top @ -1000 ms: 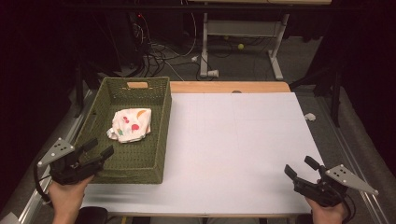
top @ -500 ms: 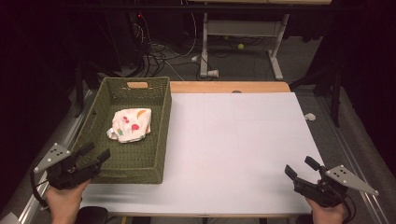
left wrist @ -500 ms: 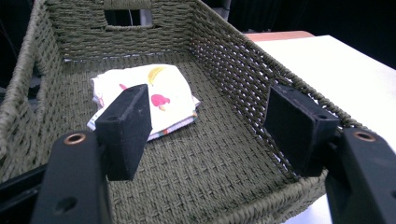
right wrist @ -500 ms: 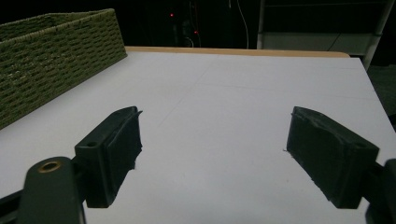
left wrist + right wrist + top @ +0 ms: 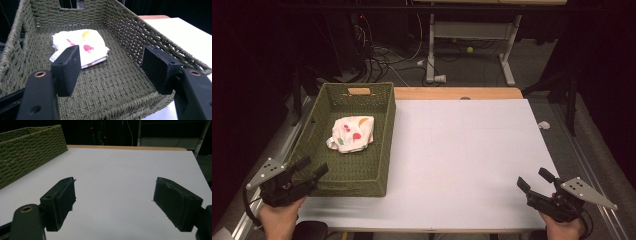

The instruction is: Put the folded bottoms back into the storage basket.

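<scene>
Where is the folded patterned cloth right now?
The cloth lies on the floor of the green wicker basket at the table's left side in the high view, toward its far end, ahead of the open left claw.

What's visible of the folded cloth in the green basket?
The white folded cloth with red, yellow and orange prints looks like soft fabric, loosely folded into a rumpled, roughly square bundle with a striped edge showing. It lies flat on the floor of the green woven basket, toward its far half, with neither hand-held gripper touching it.
</scene>
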Action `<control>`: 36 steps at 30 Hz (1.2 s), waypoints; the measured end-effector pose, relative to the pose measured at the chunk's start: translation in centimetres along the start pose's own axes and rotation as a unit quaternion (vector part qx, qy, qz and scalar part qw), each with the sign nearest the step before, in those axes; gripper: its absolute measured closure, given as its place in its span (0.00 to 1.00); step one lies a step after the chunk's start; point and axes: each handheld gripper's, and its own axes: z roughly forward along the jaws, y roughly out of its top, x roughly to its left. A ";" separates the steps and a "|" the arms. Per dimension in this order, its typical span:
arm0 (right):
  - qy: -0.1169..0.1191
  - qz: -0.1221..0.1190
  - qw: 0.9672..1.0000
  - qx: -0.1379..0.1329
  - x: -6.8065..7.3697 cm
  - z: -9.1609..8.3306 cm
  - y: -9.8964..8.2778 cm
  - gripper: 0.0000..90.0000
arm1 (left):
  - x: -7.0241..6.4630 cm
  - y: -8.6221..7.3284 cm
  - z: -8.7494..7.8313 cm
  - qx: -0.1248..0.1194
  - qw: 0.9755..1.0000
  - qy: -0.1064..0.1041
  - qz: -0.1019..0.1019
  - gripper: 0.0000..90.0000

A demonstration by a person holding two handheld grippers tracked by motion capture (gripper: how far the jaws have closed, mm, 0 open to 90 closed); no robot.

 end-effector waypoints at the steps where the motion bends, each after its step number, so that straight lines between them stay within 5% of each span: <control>1: 0.000 0.000 1.000 0.000 0.0 0.0 0.0 0.21 | 0.0 -0.1 0.0 -0.001 1.000 0.000 0.000 0.34; 36: 0.000 0.000 1.000 -0.001 0.0 -0.2 0.0 0.21 | 0.7 -2.8 -0.1 -0.008 1.000 0.022 -0.016 0.34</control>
